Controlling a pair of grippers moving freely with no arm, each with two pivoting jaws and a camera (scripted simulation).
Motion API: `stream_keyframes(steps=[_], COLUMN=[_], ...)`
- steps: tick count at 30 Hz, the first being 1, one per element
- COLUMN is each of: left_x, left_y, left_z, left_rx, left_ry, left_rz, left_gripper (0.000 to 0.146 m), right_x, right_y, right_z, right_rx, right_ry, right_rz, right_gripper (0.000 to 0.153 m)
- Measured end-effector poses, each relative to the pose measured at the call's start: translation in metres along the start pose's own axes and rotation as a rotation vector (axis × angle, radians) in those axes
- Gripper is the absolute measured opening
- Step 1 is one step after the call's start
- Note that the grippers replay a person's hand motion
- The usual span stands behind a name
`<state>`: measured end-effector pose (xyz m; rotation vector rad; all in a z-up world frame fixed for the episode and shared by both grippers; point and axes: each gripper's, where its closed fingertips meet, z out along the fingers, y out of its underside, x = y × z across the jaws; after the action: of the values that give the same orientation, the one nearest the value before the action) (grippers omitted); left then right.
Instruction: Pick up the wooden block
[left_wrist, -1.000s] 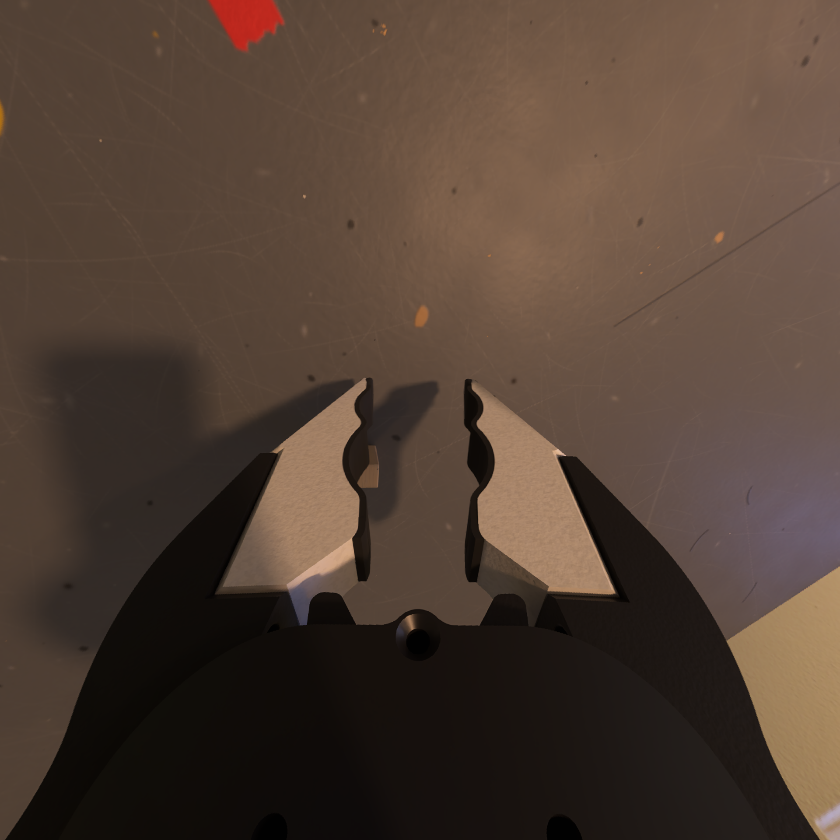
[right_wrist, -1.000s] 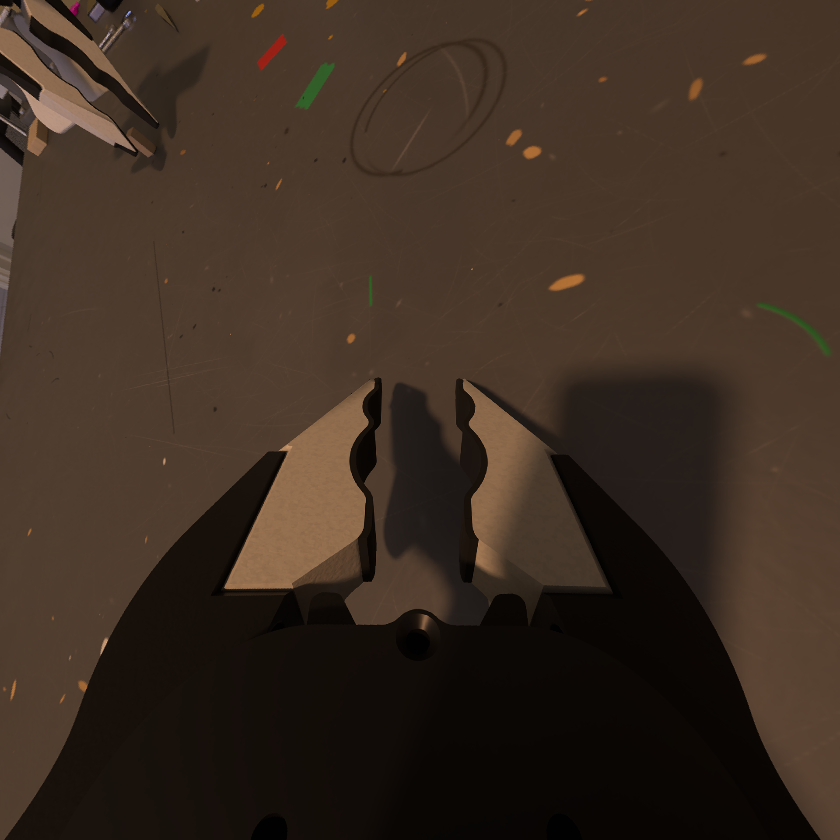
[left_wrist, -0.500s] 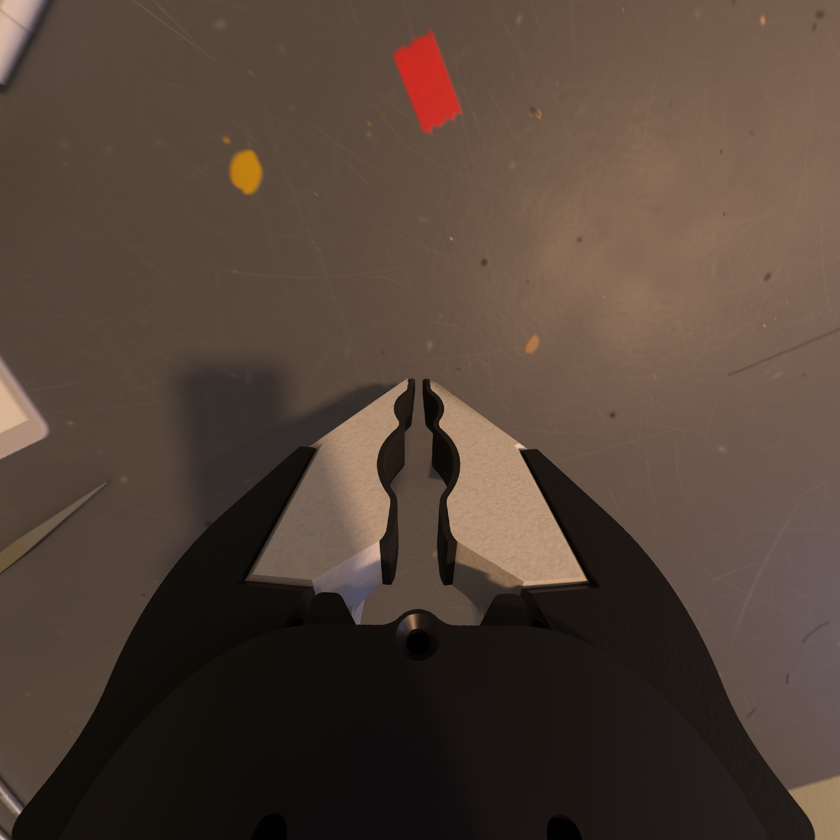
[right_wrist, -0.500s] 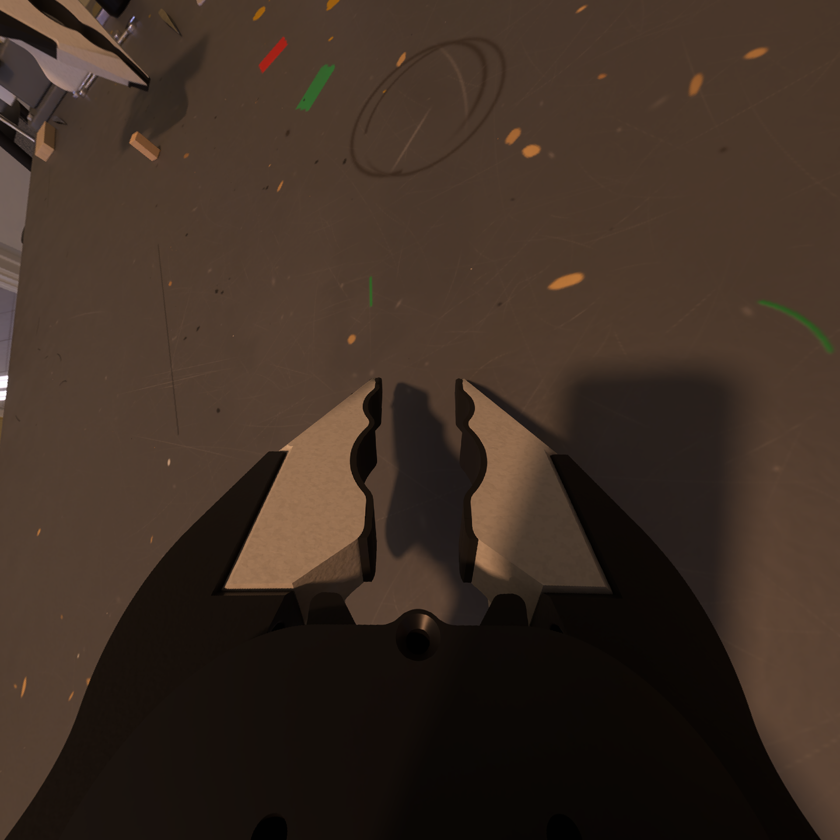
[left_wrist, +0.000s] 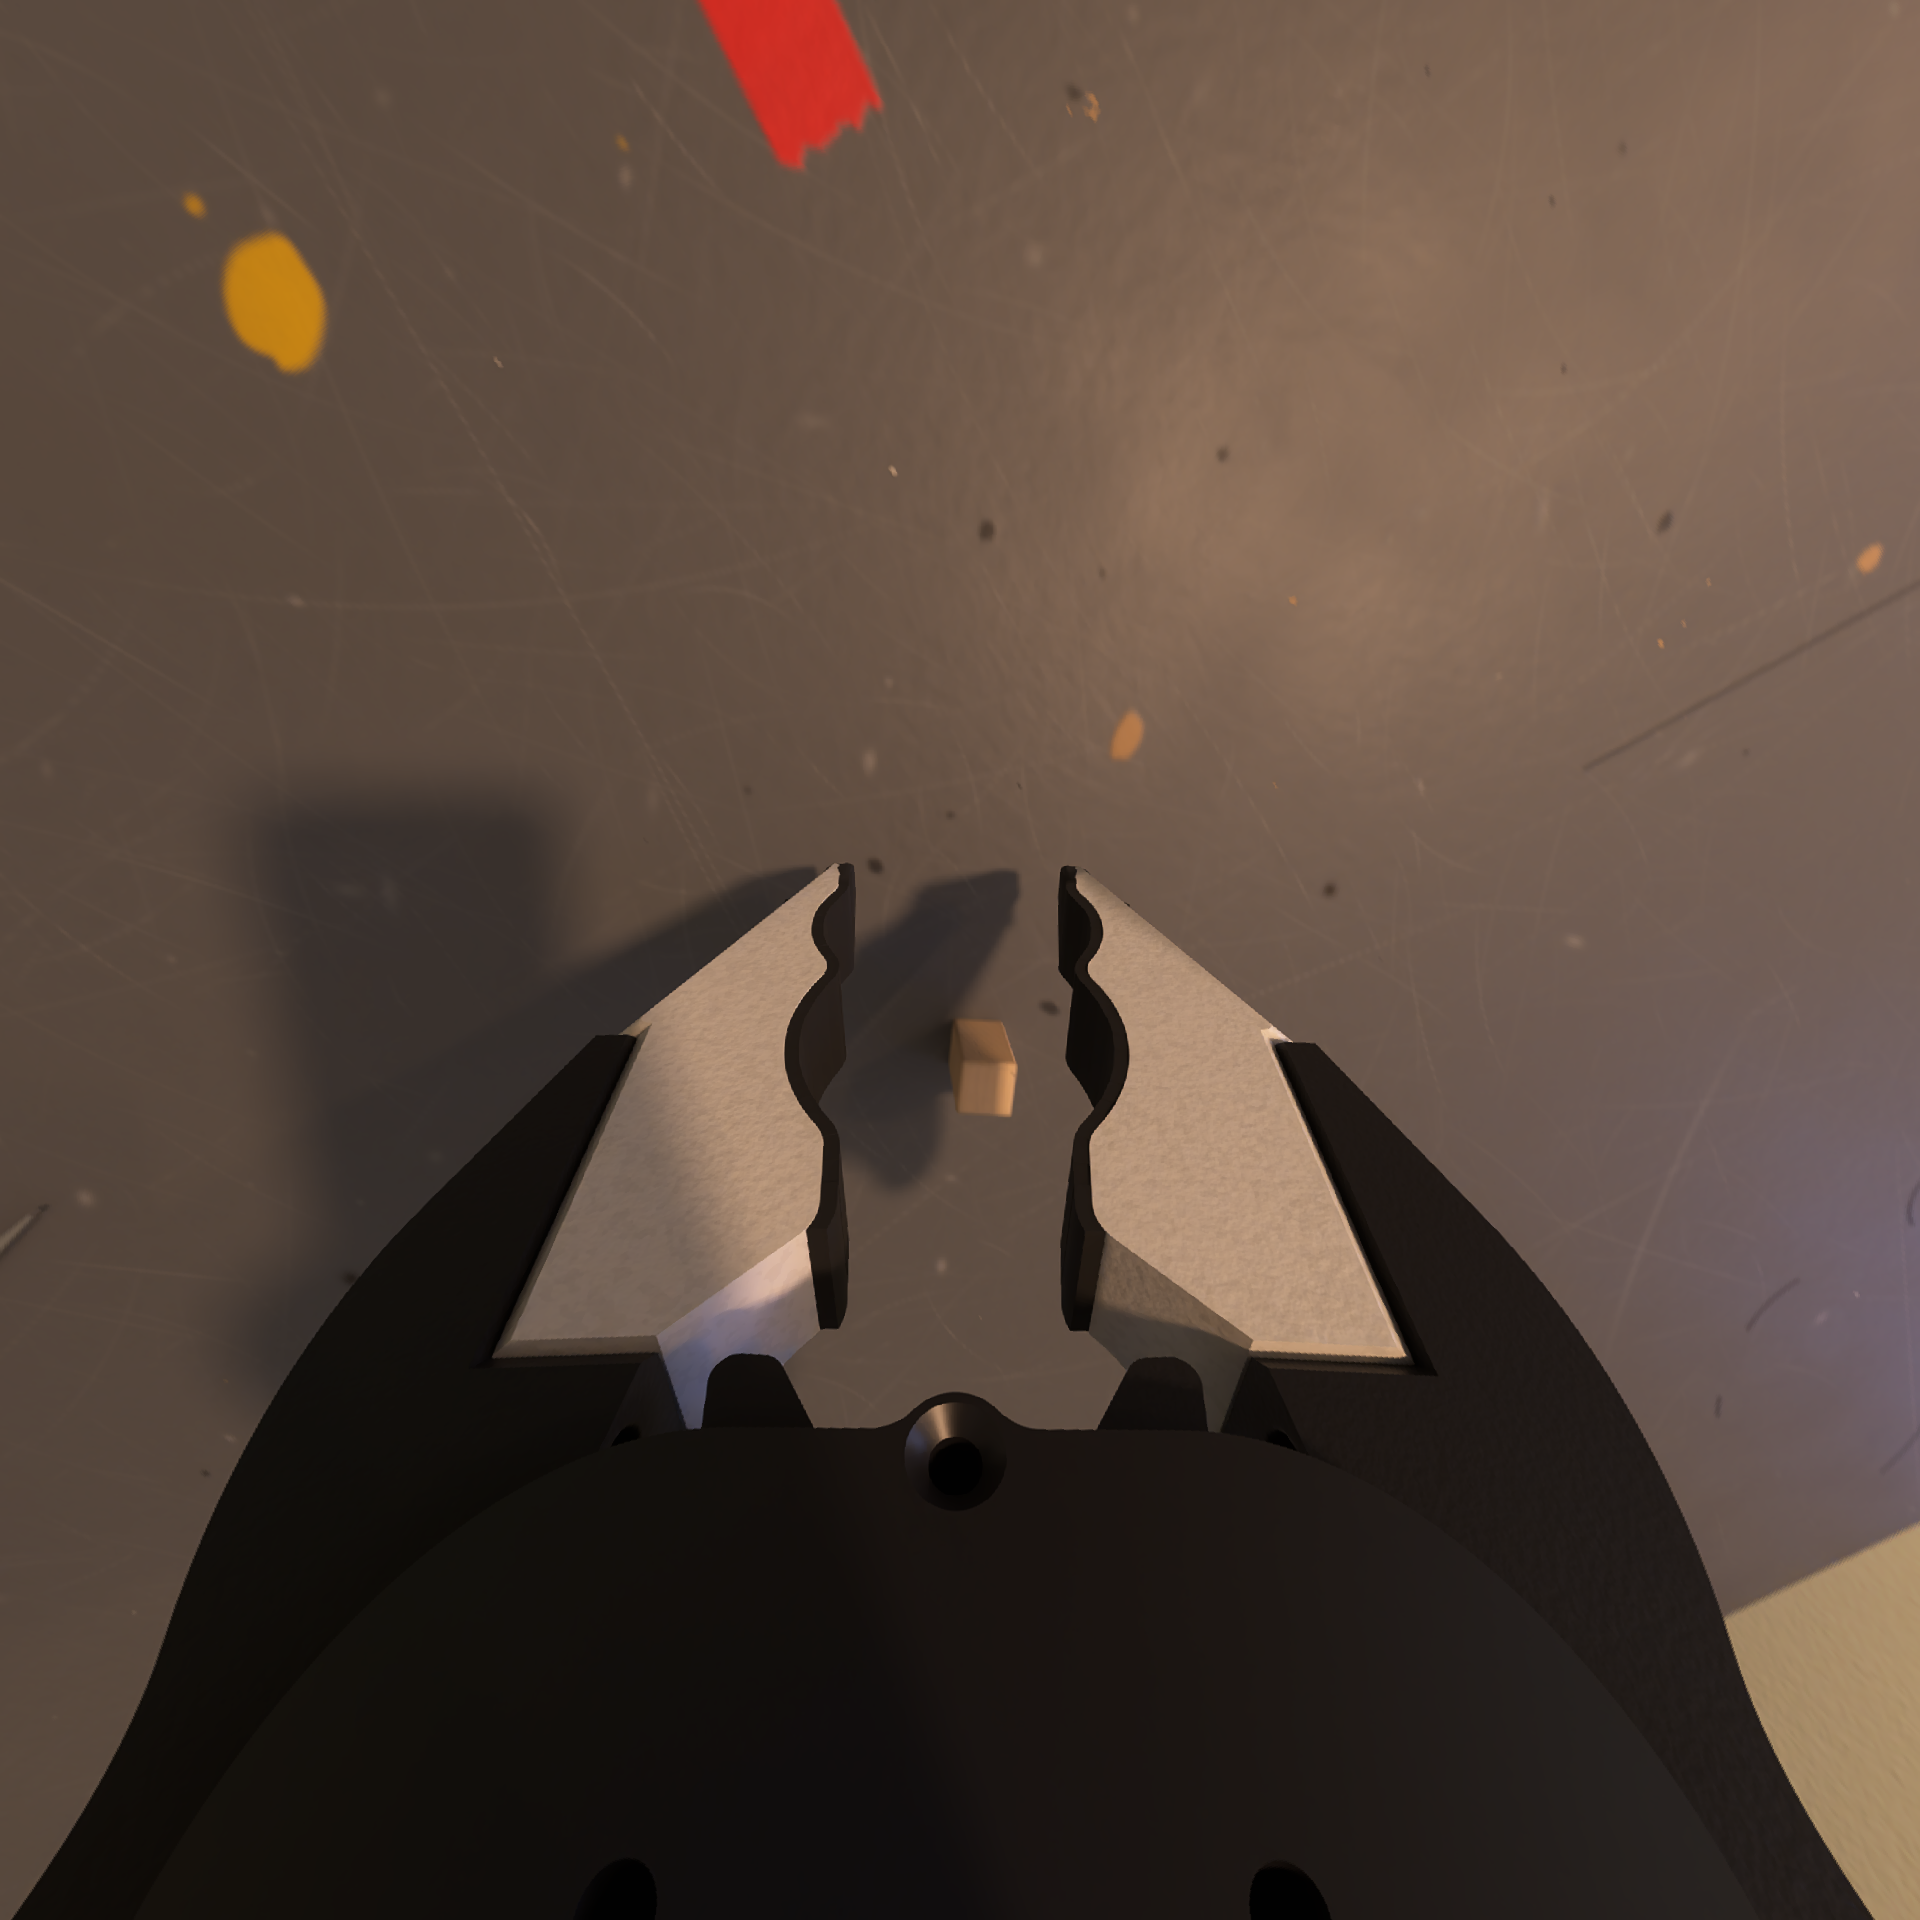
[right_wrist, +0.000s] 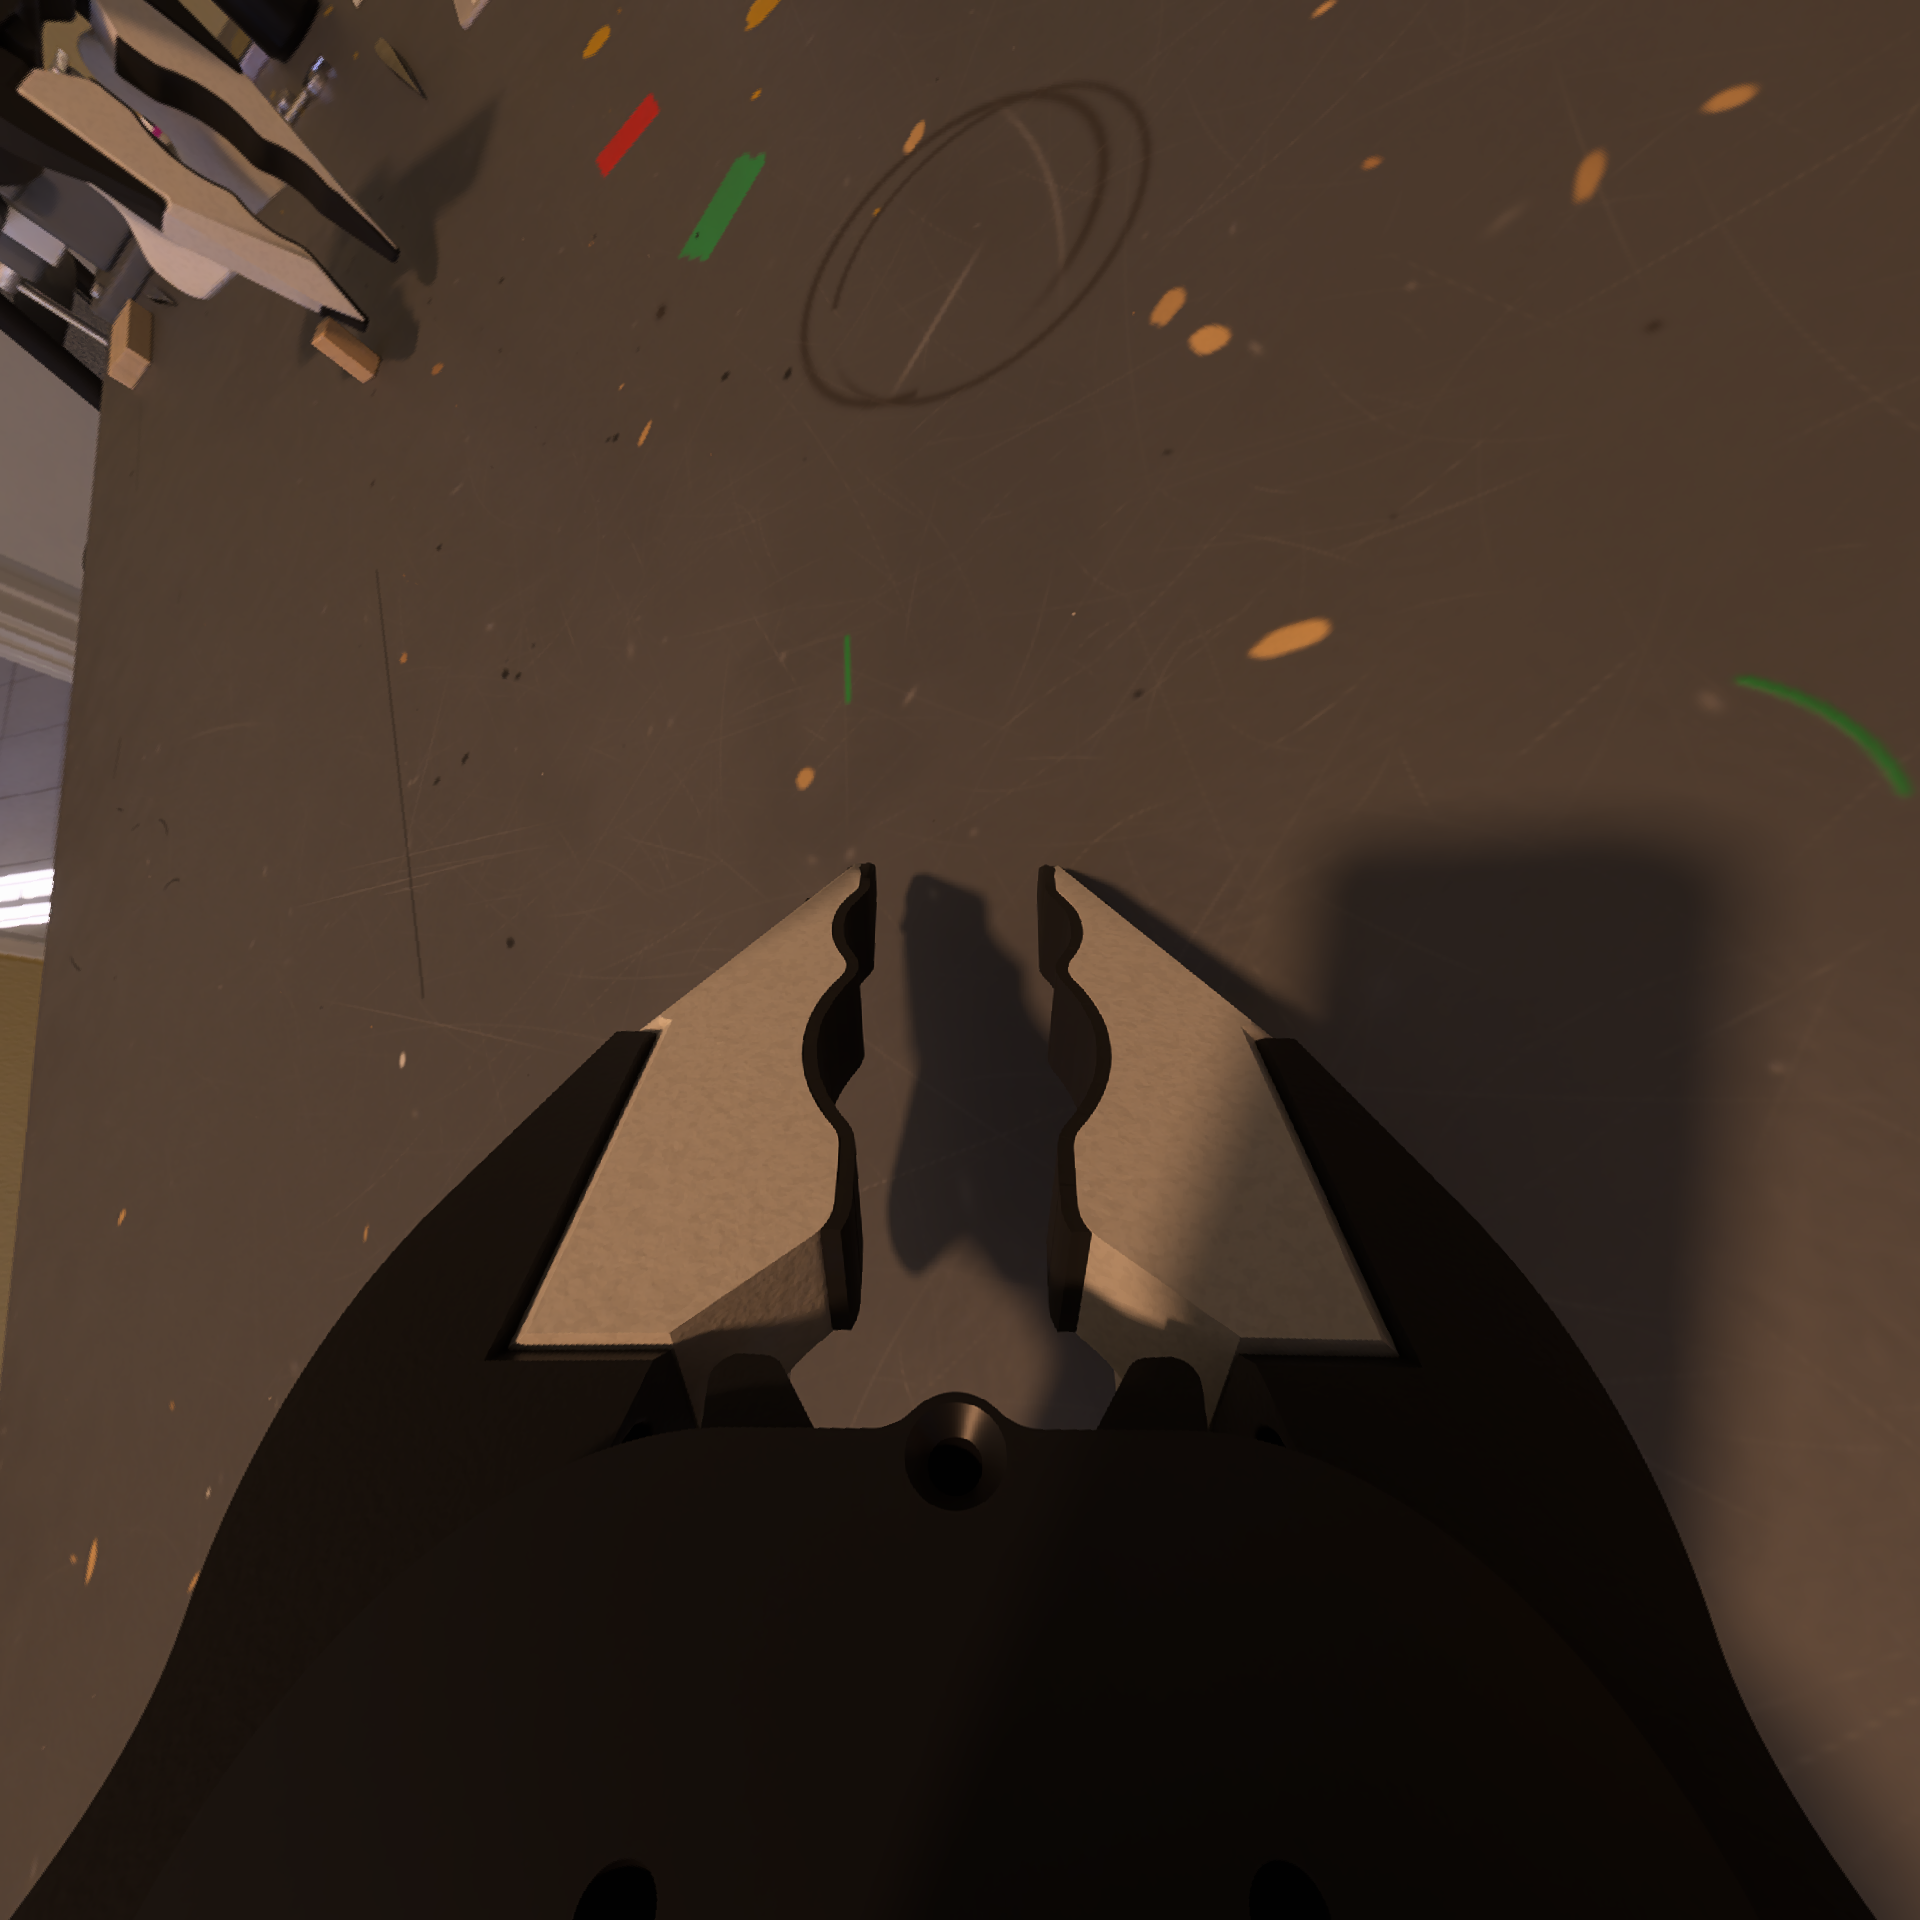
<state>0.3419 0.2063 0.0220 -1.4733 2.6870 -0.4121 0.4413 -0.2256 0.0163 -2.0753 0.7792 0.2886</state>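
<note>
Your wooden block (left_wrist: 984, 1066) lies on the scratched grey tabletop (left_wrist: 1351, 416) between the spread fingers of your left gripper (left_wrist: 956, 883), touching neither, nearer the right one, while your right gripper (right_wrist: 956, 883), well apart, hangs spread over bare tabletop, holding nothing.

The left tongs (left_wrist: 956, 883) point down, their two pale fingers (left_wrist: 717, 1101) spread apart with a clear gap between the dark wavy inner edges; nothing is clamped between them. The right tongs (right_wrist: 956, 883) also point down and stand parted, with a slightly narrower gap between the fingers (right_wrist: 717, 1122), gripping nothing. In the right wrist view the left tongs (right_wrist: 312, 270) show far off at the upper left corner, tilted, their pale fingers splayed apart and their tips low, near the surface.
</note>
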Motion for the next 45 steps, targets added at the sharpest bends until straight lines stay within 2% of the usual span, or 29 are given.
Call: stream_keyframes(steps=[6, 10, 14, 19, 24, 29, 33, 38, 45], left_x=[-0.026, -0.041, -0.054, -0.043, -0.015, 0.005, 0.008, 0.001, 0.01], left_y=[-0.028, -0.046, -0.041, -0.003, 0.026, 0.037, 0.047, 0.06, 0.054], left_z=[0.0, -0.021, -0.048, -0.055, -0.034, -0.016, -0.011, -0.016, -0.013], left_rx=[0.068, 0.132, 0.104, -0.073, -0.174, -0.212, -0.261, -0.327, -0.289], left_ry=[-0.119, -0.183, -0.232, -0.168, -0.053, 0.019, 0.028, -0.024, -0.012], left_rz=[0.001, 0.004, 0.016, 0.062, 0.106, 0.11, 0.089, 0.067, 0.112], left_gripper=[0.027, 0.025, 0.025, 0.021, 0.02, 0.016, 0.013, 0.011, 0.012], right_x=[0.0, 0.0, 0.0, 0.0, 0.0, 0.0, 0.0, 0.0, 0.0], right_y=[0.0, 0.0, 0.0, 0.0, 0.0, 0.0, 0.0, 0.0, 0.0], right_z=[0.0, 0.0, 0.0, 0.0, 0.0, 0.0, 0.0, 0.0, 0.0], right_rx=[0.0, 0.0, 0.0, 0.0, -0.001, -0.001, 0.0, 0.001, 0.0], right_ry=[-0.003, -0.002, -0.002, -0.007, -0.01, -0.009, -0.007, -0.006, -0.008], right_rz=[0.004, 0.002, 0.002, 0.007, 0.009, 0.008, 0.005, 0.002, 0.001], right_gripper=[0.031, 0.031, 0.031, 0.031, 0.031, 0.031, 0.031, 0.031, 0.031])
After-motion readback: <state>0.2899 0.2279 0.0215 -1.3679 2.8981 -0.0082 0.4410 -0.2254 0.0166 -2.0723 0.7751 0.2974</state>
